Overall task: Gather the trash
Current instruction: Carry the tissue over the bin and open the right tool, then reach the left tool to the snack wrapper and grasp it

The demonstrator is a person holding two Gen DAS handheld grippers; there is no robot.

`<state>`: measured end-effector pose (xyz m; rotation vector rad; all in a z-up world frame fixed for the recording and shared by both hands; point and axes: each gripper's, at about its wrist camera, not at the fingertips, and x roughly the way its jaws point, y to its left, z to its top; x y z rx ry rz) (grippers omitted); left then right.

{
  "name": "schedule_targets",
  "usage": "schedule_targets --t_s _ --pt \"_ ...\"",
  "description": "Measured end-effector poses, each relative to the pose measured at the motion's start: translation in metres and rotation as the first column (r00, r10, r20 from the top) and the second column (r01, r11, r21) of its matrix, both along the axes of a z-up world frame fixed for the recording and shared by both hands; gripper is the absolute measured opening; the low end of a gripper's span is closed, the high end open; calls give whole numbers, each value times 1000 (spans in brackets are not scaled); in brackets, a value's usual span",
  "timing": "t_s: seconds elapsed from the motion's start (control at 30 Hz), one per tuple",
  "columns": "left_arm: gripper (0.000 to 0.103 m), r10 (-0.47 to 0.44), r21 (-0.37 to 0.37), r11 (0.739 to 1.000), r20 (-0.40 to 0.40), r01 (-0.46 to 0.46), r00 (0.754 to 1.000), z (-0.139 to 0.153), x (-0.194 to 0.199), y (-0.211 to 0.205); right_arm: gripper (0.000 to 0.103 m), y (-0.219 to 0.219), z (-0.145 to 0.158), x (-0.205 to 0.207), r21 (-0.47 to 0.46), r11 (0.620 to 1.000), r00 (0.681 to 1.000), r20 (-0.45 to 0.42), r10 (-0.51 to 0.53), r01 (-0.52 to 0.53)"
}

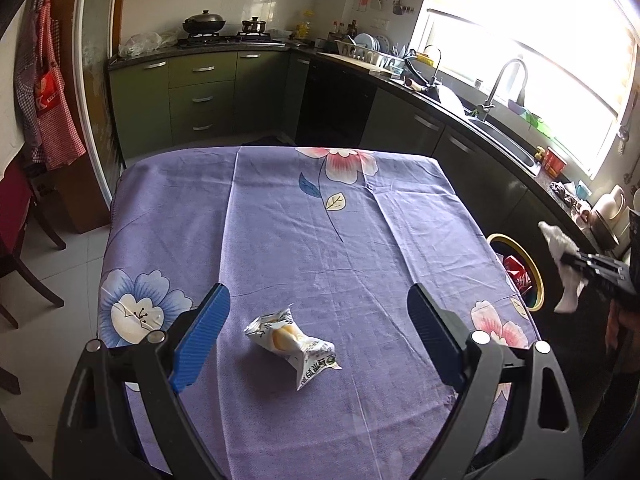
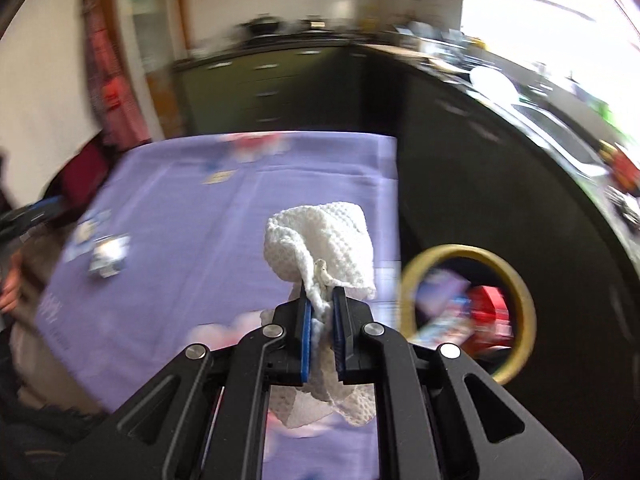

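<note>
Right wrist view shows the right gripper (image 2: 321,300) clenched on a crumpled paper towel (image 2: 320,248) above the purple-clothed surface (image 2: 180,220), with the yellow-rimmed trash bin (image 2: 520,280) just beyond its edge. The towel's loose tail could snag the rim and drop outside. Farther left, the left gripper (image 1: 316,328) stands wide open around a snack wrapper (image 1: 292,340), not yet touching it.

white "k" on red apron (image 1: 47,96); snack wrapper (image 1: 291,342) print unreadable.

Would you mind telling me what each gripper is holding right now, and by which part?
The right gripper pinches a crumpled white paper towel at its bunched middle. The left gripper is open and holds nothing.
</note>
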<state>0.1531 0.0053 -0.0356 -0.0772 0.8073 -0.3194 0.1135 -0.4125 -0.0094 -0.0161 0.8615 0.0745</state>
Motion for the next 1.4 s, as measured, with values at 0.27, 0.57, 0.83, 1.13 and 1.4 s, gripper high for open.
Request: schedule_targets --t_s 0.27,0.57,0.83,1.13,1.4 --pt "86 -13 27 1000 -7 14 1000 1 5 -18 10 -106 -32 42 -37 981 980 -39 -194 193" --pt "86 -35 48 998 -29 37 999 -3 12 -37 62 -172 -103 85 -46 953 944 -130 -304 300" --pt "86 -56 45 997 -28 57 998 -2 8 -44 63 -163 -99 54 -38 943 939 -87 -334 332" --pt "89 -44 55 997 -58 47 997 -15 -1 -46 69 -72 -74 -38 51 974 975 -26 -221 222" --pt "89 57 123 992 -221 -30 974 -68 22 -44 69 -33 -77 -66 101 984 989 -4 -147 147"
